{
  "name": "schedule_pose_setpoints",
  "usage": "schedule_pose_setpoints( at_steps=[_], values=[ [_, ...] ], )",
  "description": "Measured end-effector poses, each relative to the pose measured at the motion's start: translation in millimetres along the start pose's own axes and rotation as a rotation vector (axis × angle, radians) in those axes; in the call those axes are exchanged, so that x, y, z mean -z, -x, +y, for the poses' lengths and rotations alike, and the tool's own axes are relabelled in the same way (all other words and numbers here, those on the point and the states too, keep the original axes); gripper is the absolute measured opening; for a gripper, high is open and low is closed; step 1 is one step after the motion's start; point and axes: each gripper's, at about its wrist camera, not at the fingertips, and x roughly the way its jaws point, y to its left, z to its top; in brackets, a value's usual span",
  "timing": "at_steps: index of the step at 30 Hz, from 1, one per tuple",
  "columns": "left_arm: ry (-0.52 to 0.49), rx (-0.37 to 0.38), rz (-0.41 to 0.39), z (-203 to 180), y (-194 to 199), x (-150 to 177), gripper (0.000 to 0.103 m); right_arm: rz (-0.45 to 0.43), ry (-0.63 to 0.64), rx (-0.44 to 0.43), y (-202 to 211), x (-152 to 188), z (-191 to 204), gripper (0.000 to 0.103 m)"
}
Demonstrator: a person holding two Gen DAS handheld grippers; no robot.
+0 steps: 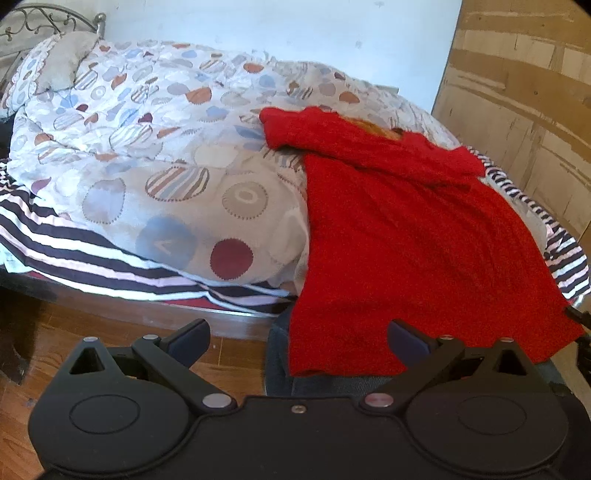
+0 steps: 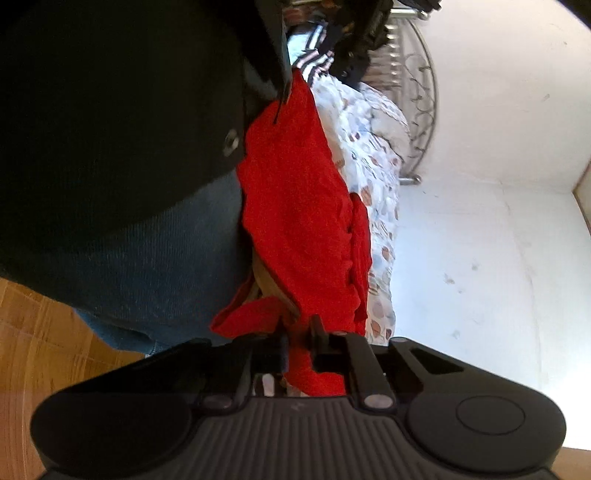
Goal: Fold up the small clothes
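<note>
Black right claw (image 2: 298, 334): jaws closed on a fold of the red knit sweater (image 2: 295, 206). Left claw (image 1: 297, 332): jaws wide, empty, just short of the sweater's hem. Sweater lay spread over the patterned duvet (image 1: 155, 155) and the bed's striped sheet (image 1: 74, 240), hem hanging over the edge above the wooden floor (image 1: 92, 350).

So the whole thing sits on a bed with a curly metal headboard (image 1: 33, 18) and a dark-and-white striped sheet (image 1: 74, 236). A bunched-up pale duvet with coloured circle prints (image 1: 166, 147) covers most of it. A red fuzzy knit sweater (image 1: 406, 240) is draped over the duvet's near end, hem hanging off the edge, probably touching the sheet underneath. Wooden plank floor (image 1: 110, 354) below.
</note>
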Motion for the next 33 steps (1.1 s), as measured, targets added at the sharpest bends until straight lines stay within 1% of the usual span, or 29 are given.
schedule_pose_setpoints(
  at_steps=[2, 4, 7, 9, 13, 17, 20, 21, 24, 27, 30, 33],
  values=[
    [-0.002, 0.005, -0.017, -2.0, 0.7, -0.2, 0.102, -0.001, -0.14, -0.036, 3.9, -3.4, -26.1, 0.008],
    [-0.005, 0.019, -0.033, -4.9, 1.7, -1.3, 0.102, -0.005, -0.3, -0.04, 6.5, -5.7, -59.6, 0.008],
    [-0.026, 0.038, -0.065, -10.7, 4.5, -3.8, 0.102, -0.008, -0.425, 0.02, 6.6, -8.6, -99.4, 0.008],
    [-0.041, 0.03, -0.101, -15.3, 7.8, -5.5, 0.102, -0.015, -0.529, 0.032, 5.4, -13.4, -125.3, 0.008],
    [-0.057, 0.032, -0.155, -20.9, 14.5, -10.2, 0.102, 0.009, -0.808, -0.02, -10.6, -14.2, -173.4, 0.007],
    [-0.087, 0.055, -0.21, -28.3, 22.8, -10.7, 0.102, 0.002, -1.079, -0.077, -32.3, 4.6, -217.6, 0.007],
    [-0.134, 0.087, -0.254, -36.7, 28.5, -7.8, 0.102, -0.016, -1.258, -0.091, -50.7, 23.3, -259.0, 0.007],
    [-0.157, 0.1, -0.262, -41.6, 28.5, -6.3, 0.102, -0.02, -1.294, -0.089, -70.0, 31.0, -269.3, 0.007],
    [-0.212, 0.121, -0.259, -57.6, 19.9, -3.4, 0.102, -0.034, -1.373, -0.053, -99.0, 46.2, -294.4, 0.007],
    [-0.274, 0.162, -0.237, -74.9, 1.0, -1.3, 0.102, -0.036, -1.456, -0.034, -106.8, 57.0, -307.7, 0.007],
    [-0.337, 0.192, -0.211, -88.0, -18.8, -0.1, 0.102, -0.015, -1.514, -0.021, -119.3, 65.8, -317.9, 0.007],
    [-0.392, 0.197, -0.183, -95.7, -33.0, 3.4, 0.102, -0.013, -1.557, -0.023, -125.1, 68.5, -320.1, 0.007]
  ],
)
